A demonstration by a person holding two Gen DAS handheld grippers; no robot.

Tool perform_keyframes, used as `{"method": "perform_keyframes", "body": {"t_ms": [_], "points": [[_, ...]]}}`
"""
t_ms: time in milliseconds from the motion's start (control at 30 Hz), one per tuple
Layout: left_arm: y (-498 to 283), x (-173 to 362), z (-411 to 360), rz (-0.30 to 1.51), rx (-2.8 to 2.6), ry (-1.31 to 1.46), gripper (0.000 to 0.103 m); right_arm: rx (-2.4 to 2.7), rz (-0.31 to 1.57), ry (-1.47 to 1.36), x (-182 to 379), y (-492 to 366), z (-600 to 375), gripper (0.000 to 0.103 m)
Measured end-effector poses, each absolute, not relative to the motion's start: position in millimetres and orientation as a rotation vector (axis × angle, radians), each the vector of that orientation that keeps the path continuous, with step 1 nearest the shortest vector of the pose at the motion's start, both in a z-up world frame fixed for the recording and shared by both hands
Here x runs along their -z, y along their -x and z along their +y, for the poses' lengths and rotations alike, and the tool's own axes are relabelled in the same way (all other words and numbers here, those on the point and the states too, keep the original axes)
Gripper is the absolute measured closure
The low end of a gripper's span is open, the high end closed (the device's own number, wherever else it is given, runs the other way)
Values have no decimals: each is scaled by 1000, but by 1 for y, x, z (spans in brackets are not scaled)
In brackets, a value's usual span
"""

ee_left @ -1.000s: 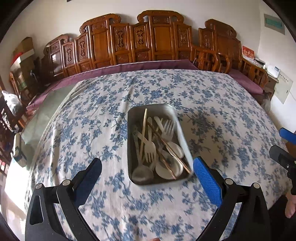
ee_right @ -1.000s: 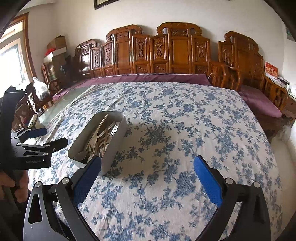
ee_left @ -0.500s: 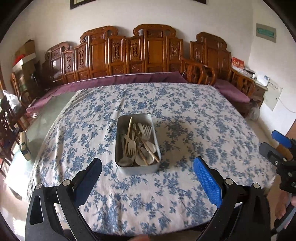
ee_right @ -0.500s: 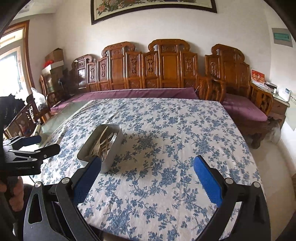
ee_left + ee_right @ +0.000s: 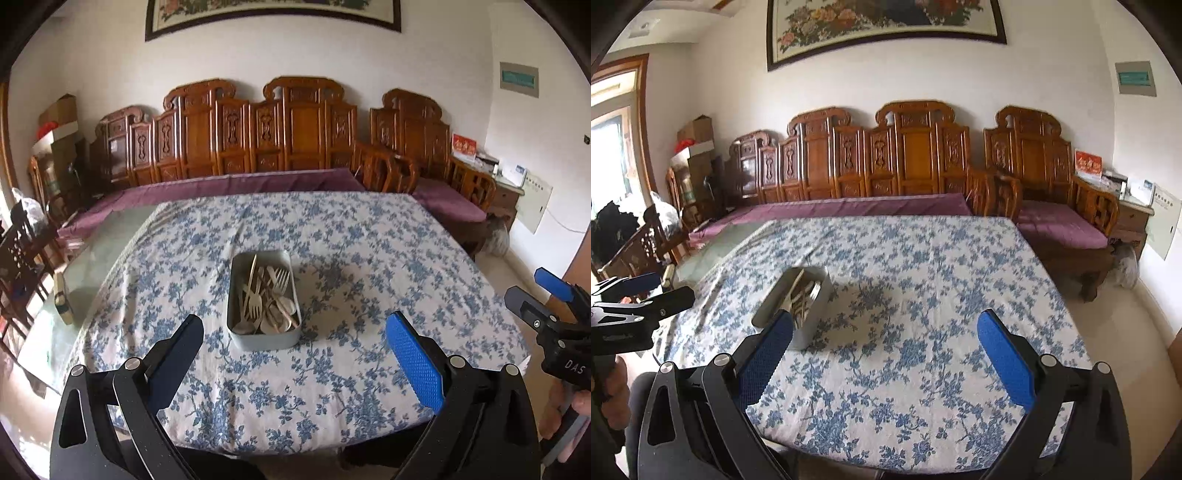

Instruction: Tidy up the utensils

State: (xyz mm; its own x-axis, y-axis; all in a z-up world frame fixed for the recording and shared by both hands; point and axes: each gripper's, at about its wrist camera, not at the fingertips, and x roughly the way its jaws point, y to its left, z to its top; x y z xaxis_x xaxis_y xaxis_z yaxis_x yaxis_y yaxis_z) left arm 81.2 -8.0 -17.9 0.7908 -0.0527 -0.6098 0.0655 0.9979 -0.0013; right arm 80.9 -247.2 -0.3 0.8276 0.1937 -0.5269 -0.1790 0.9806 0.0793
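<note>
A metal tray stands on the blue-flowered tablecloth, holding a jumble of pale utensils: forks, spoons and chopsticks. My left gripper is open and empty, held back from the table's near edge with the tray straight ahead. The right wrist view shows the same tray to the left of my right gripper, which is open and empty too. Each gripper appears at the edge of the other's view: the right gripper and the left gripper.
Carved wooden benches with purple cushions line the far wall. A dark chair and a bare glass table strip lie to the left. A low cabinet stands at right. Floor opens right of the table.
Both grippers have pulled back and up from the table; the tray now looks smaller and farther away, and the table's near edge has come into view. Both stayed open.
</note>
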Motion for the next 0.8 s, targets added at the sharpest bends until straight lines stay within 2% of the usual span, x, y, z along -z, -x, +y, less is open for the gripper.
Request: {"method": "perform_keyframes", "body": {"t_ms": [500, 800], "points": [[-51, -59, -17, 463, 67, -12, 8, -167, 382, -15, -73, -51, -246, 3], [-35, -81, -17, 403, 62, -9, 8, -165, 314, -3, -100, -34, -245, 3]]}}
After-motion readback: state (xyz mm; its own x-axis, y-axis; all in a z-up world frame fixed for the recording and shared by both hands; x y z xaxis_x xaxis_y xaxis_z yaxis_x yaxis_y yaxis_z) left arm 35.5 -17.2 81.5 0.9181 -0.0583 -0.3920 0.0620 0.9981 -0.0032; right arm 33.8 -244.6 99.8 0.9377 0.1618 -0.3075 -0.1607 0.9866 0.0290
